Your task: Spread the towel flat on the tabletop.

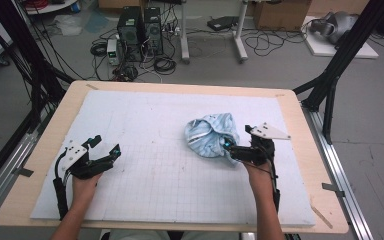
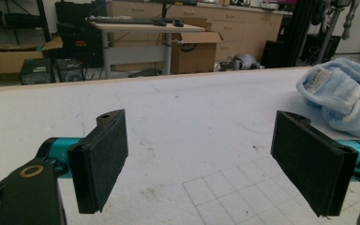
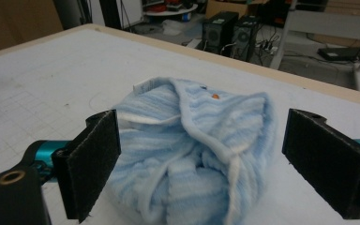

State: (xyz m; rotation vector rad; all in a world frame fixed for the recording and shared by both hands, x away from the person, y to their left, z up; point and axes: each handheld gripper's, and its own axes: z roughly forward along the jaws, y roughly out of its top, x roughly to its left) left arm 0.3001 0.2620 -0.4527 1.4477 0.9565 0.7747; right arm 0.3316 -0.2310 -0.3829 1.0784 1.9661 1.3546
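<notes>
Black padded jaws frame the right gripper view, spread wide, and between them sits the crumpled light-blue towel (image 3: 192, 154), bunched into a loose mound with a white-edged hem running across its top. So the right gripper (image 1: 236, 150) is at the cloth's near edge, jaws apart, nothing clamped yet. From the high view, the towel (image 1: 211, 135) lies right of centre on the white gridded mat (image 1: 145, 190), and the right gripper noses up against its lower right side.

Over on the other side, the left gripper (image 1: 105, 150) hovers low over bare mat, well apart from the cloth; its own view shows both pads wide open with empty surface between them and the towel (image 2: 342, 98) off to the far right.

My read: this is the reach-and-grasp step, probably ahead of spreading or folding the cloth. Next, the right jaws need to settle around a hem or corner rather than the whole bundle and close on a single layer, while the left gripper crosses over to find a second edge.
</notes>
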